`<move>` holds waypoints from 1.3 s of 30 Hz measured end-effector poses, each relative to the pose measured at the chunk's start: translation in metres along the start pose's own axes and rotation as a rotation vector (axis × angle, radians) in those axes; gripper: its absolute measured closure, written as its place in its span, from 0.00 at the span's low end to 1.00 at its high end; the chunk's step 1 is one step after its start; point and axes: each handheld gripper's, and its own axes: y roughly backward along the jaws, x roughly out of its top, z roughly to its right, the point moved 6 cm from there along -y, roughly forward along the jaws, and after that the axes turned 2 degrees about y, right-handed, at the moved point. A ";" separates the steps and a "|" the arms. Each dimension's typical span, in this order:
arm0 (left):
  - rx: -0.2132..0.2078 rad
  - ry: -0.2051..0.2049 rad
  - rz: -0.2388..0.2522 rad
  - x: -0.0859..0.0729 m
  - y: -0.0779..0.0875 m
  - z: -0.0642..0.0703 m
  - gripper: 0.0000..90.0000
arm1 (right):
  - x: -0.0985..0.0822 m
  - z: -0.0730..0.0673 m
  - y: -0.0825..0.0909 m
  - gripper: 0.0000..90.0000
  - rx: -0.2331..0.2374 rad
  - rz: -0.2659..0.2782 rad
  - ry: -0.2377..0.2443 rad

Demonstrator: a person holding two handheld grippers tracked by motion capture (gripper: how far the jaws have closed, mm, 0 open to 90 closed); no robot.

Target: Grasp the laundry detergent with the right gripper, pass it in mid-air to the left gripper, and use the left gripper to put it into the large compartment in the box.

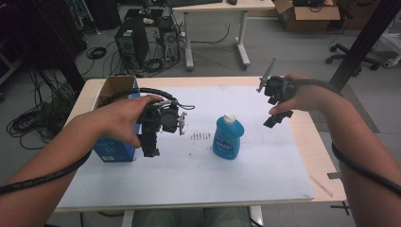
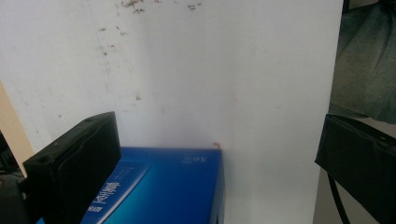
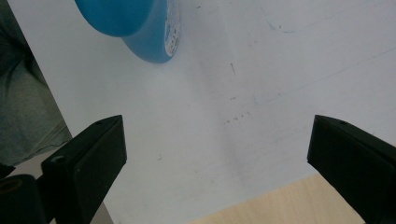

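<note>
High view: blue bottle [image 1: 228, 138] label unreadable; blue box [image 2: 159, 191] print blurred.

At the middle of the high view, a bottle [image 1: 228, 139] is showing bright blue with a white cap and a pale label. At left, a box [image 1: 113, 150] is showing deep blue with white lettering and a brown cardboard inside. A white sheet [image 1: 189, 175], speckled with small reddish-brown marks, is covering the pale wood worktop [image 1: 321, 156]. Both grippers' fingers [image 3: 88, 158] are showing matte black.
</note>
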 end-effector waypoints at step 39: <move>-0.010 0.029 -0.017 -0.005 -0.001 0.000 0.00 | -0.033 -0.042 -0.034 0.05 -0.003 0.313 -0.046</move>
